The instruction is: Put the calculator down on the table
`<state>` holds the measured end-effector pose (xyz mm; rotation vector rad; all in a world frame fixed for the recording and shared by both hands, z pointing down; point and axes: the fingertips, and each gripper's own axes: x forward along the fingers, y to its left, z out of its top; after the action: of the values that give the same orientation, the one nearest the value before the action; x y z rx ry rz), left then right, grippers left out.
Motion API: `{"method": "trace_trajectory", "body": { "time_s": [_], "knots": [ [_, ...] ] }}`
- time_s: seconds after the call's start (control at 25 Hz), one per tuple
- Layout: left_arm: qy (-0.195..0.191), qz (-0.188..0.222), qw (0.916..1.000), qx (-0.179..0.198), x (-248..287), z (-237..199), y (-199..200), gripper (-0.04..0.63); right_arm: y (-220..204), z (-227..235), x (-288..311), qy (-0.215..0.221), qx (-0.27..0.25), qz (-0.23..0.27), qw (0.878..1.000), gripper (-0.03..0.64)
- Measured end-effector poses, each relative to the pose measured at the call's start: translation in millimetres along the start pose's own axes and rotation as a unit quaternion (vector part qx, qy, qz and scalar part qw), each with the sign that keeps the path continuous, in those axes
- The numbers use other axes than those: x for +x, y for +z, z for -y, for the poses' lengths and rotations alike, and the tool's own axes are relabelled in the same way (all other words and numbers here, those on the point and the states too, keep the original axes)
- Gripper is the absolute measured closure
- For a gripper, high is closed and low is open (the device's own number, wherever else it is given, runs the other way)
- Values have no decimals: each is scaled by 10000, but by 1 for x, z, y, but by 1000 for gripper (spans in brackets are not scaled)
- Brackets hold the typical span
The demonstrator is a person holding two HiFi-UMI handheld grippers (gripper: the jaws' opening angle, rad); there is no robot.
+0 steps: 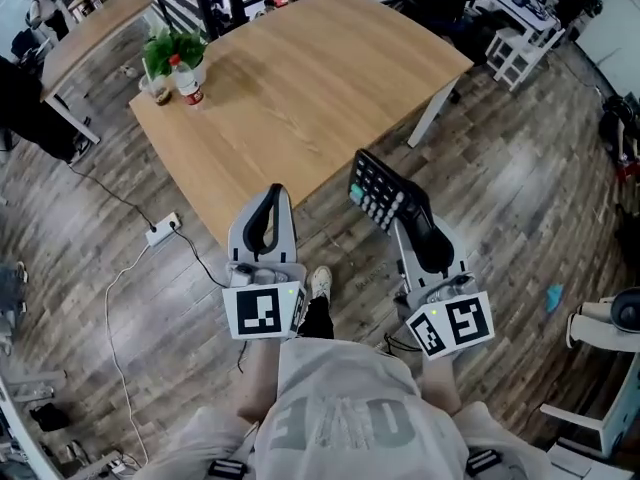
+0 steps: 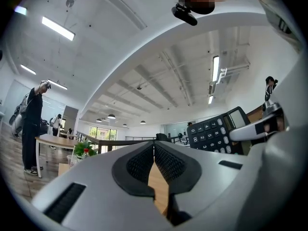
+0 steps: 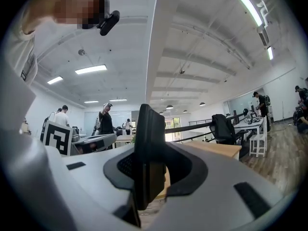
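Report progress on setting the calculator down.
Done: the calculator is gripped edgewise in the right gripper. In hand: it is held in the air, seemingly short of the table edge. Left: lay it on the table and release. The left gripper is shut, empty.

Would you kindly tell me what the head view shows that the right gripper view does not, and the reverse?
Only the head view shows the calculator keys, a white power strip on the floor and the person's shoe. Only the right gripper view shows the ceiling lights and the calculator edge-on. Both show the right gripper shut on the calculator, with the wooden table ahead.
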<state>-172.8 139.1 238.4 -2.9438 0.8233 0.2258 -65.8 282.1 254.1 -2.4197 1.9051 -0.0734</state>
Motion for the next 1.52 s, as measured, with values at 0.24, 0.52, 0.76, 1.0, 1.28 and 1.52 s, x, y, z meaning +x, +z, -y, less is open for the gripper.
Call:
{"method": "trace_trajectory", "body": {
  "time_s": [0.24,0.52,0.76,1.0,1.28,1.52],
  "knots": [
    [213,-72,9997,-108,54,-32,-14,583,6,32,66,69,30,-134,9999,495],
    [540,-144,9983,-156,104,-77,-27,583,2,56,128,102,72,-379,9992,495],
    [714,-253,9971,-102,132,-96,-35,583,-7,76,166,165,221,-507,9983,495],
    [963,-346,9947,140,160,-95,-41,583,-11,115,209,399,283,-450,9978,495],
    [1746,-179,9838,359,211,-102,-41,583,-6,165,270,1111,179,-425,9927,495],
    [1975,17,9785,588,272,-91,-29,583,3,213,312,1468,66,-417,9883,495]
  ]
}}
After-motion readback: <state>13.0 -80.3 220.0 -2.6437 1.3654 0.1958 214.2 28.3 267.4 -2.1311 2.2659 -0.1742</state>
